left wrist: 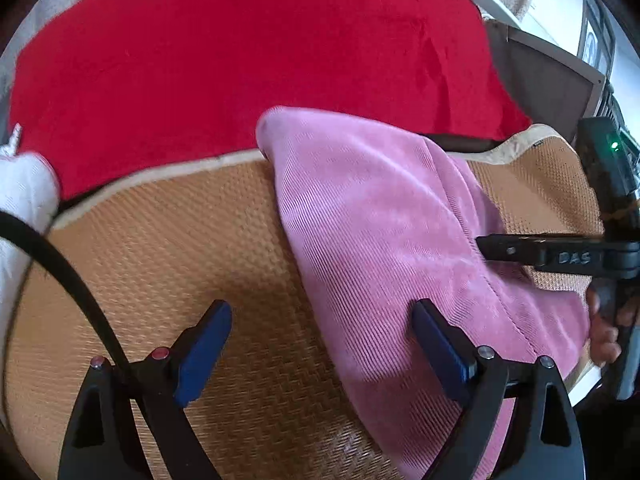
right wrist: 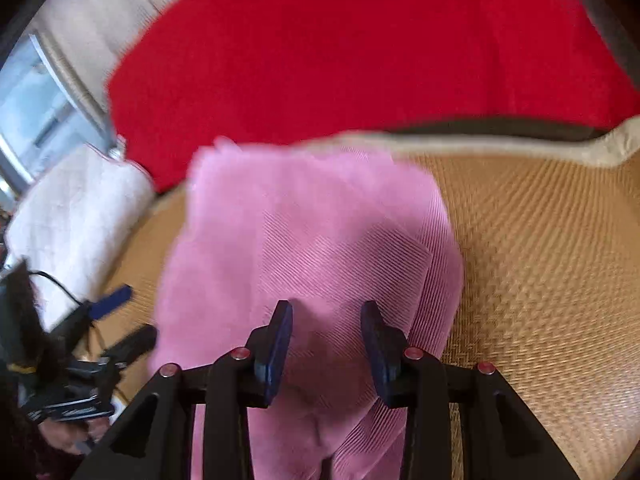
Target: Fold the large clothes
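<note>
The pink ribbed garment [left wrist: 372, 216] is seen lying on the woven straw mat [left wrist: 168, 240], its long axis running from a rounded far end near the red cloth [left wrist: 240, 52] back toward the person. From the left gripper [left wrist: 322, 344] the garment lies to the right: the jaws are spread wide with nothing between them, the right blue pad [left wrist: 436, 344] sitting over the garment's near edge and the other over bare mat. The right gripper [right wrist: 326, 344] is placed directly over the garment, which runs straight ahead of it, so this hand is judged the nearer one. Its jaws are partly drawn together with pink fabric seen in the gap (whether the pads actually press on the cloth cannot be told, the view being blurred). A fold along the long axis would likely be led from the right hand's side.
</note>
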Tool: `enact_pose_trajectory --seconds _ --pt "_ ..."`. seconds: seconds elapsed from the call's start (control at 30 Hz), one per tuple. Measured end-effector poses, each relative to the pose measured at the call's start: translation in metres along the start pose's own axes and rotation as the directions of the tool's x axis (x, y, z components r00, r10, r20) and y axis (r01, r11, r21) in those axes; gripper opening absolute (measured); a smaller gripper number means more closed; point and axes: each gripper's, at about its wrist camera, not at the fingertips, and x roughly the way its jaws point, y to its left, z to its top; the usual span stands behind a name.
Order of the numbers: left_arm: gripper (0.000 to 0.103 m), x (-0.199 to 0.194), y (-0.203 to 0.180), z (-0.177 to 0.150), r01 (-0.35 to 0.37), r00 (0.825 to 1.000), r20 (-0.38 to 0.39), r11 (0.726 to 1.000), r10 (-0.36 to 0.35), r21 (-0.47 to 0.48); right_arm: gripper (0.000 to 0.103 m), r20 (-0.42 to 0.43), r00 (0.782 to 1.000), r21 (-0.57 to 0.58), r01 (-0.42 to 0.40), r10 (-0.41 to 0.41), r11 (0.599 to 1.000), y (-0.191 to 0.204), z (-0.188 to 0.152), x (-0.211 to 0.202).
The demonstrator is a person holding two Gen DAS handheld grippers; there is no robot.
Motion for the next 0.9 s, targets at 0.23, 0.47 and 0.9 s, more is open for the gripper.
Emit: enact_pose_trajectory --seconds 0.23,0.47,0.9 --pt "0.093 -0.009 -0.001 -0.001 -0.010 1.000 0.022 1.000 0.010 -0.008 0.037 0.033 0.999 0.032 -0.037 0.036 0.999 -0.011 -0.006 -0.013" --pt "0.092 -0.038 0.000 -0.004 -0.070 0.993 0.099 0.997 0.072 -0.016 0.040 0.137 0.986 0.017 -0.101 0.098 0.995 -0.015 -0.025 -0.065" --pt "0.092 -0.049 -0.022 -0.006 -0.185 0.972 0.159 0.982 0.175 0.047 0.040 0.014 0.999 -0.036 -0.038 0.039 0.999 -0.003 -0.030 -0.044"
